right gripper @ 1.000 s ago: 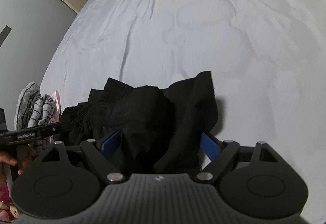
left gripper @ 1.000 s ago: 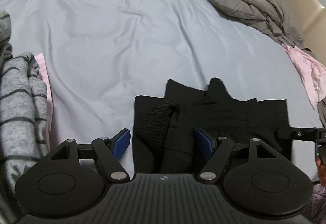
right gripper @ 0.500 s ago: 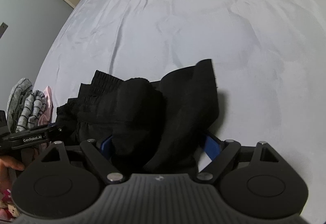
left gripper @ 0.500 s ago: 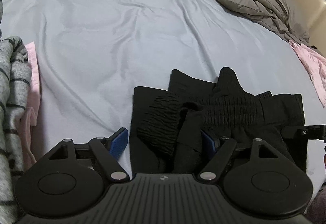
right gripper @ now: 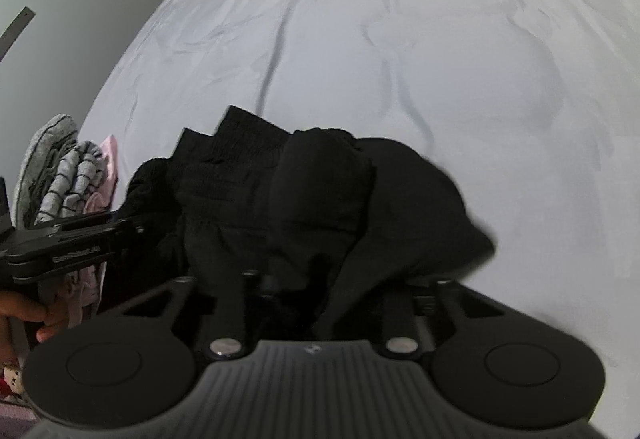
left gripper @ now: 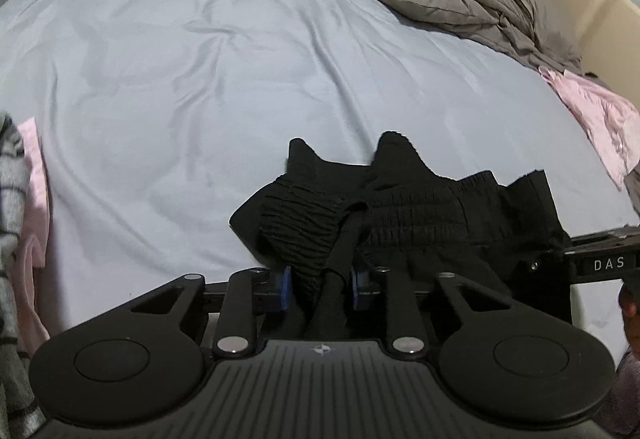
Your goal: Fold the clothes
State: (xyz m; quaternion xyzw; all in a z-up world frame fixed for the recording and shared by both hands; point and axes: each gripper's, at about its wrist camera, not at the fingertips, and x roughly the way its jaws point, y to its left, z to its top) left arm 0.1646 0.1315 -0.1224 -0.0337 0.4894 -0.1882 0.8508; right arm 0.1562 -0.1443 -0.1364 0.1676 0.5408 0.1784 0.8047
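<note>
The left gripper [left gripper: 320, 289] has its blue pads drawn in narrow on a bunched fold of the black shorts [left gripper: 420, 207], low in the middle of the left wrist view. The right gripper [right gripper: 320, 279] looks closed on the same garment, but its fingertips are buried under black cloth and cannot be made out. The shorts lie crumpled on the grey-blue bedsheet [left gripper: 200, 59], ribbed waistband showing. At the right edge of the left wrist view a black bar reads "DAS"; lettering on the bar at the left of the right wrist view is too blurred to read, with fingers [right gripper: 40, 319] curled below it. A striped grey garment [right gripper: 68, 183] is cut off at the left.
</note>
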